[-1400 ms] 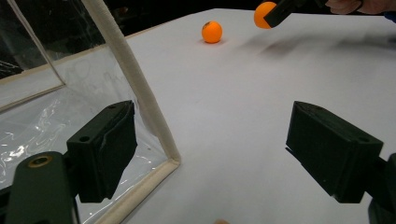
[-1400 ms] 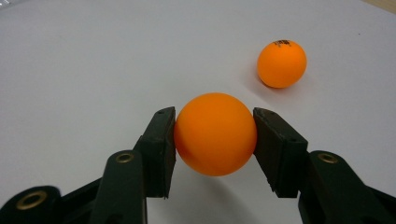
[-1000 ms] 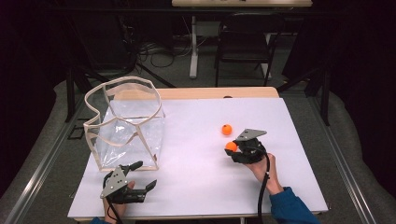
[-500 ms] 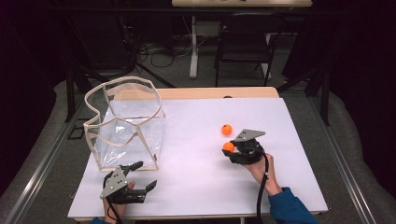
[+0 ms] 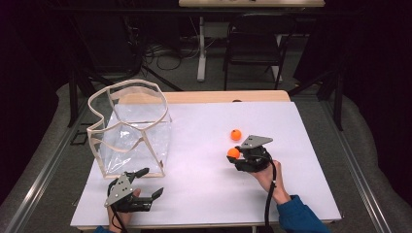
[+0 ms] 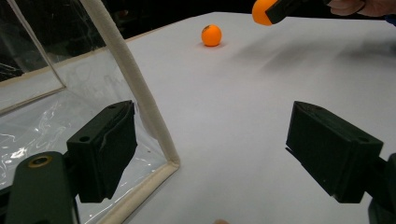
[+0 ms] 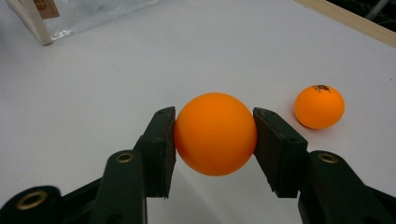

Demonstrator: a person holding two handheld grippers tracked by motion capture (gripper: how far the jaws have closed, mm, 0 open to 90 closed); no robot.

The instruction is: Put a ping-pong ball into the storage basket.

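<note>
White table (image 5: 204, 184), right claw (image 7: 215, 135) gripping orange ball (image 7: 215, 134), markings on second ball (image 7: 319, 106) unreadable

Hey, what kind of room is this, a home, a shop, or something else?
Most likely a lab or recording studio, not a home. A white-topped table stands amid black curtains, cables run over the floor behind it, and a person works at it with hand-held grippers, the right gripper clamping an orange ball.

The worktop (image 5: 311, 194) lies bare between the clear bag (image 5: 131, 131) at its left and the loose orange ball (image 5: 236, 135) right of centre. The bag's stiff rim stands tall just beside the left hand-held gripper (image 5: 149, 183), blocking passage on that side.
</note>
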